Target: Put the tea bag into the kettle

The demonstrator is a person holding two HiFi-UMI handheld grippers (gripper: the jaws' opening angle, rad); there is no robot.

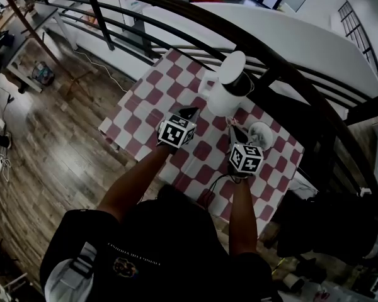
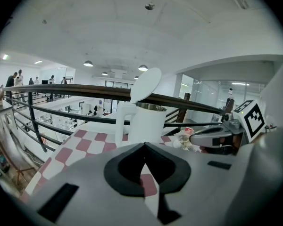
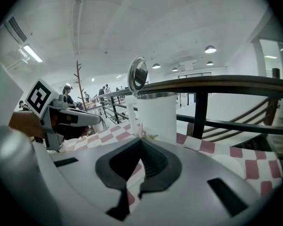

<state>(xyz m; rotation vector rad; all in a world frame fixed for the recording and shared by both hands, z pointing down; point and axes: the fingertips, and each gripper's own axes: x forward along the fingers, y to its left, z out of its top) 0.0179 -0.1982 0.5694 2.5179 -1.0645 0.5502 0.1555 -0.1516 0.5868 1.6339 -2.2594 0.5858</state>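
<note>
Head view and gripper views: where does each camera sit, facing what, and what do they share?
Head view: on the person's head, steeply down onto the checkered table; forearms, left gripper, right gripper show.
Left gripper view: rides the left gripper, faces the kettle over its shut jaws; right gripper at right.
Right gripper view: rides the right gripper, faces the kettle; jaws pinch a likely tea bag; left gripper at left.
All share the kettle.
</note>
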